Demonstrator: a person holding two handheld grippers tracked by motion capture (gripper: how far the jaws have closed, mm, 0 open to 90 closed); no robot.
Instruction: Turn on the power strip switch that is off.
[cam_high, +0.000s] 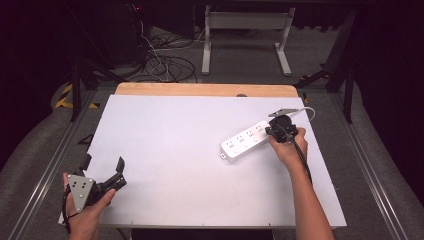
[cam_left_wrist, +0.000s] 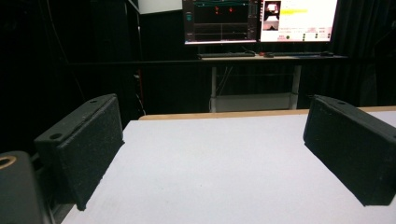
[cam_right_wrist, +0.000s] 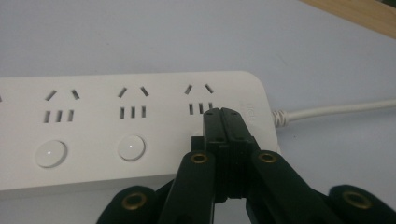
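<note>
R gripper (cam_right_wrist: 223, 112): jaws pressed together w/ nothing btwn, tips down on the top face of the white power strip (cam_high: 246, 141), at its cord end beside the last socket. L gripper (cam_high: 104, 168): jaws wide apart, over bare white table (cam_high: 175, 165), strip well off to its right.

Two lit monitors (cam_left_wrist: 259, 21) glow above a desk (cam_left_wrist: 271, 58) beyond the table (cam_high: 165, 150).
</note>
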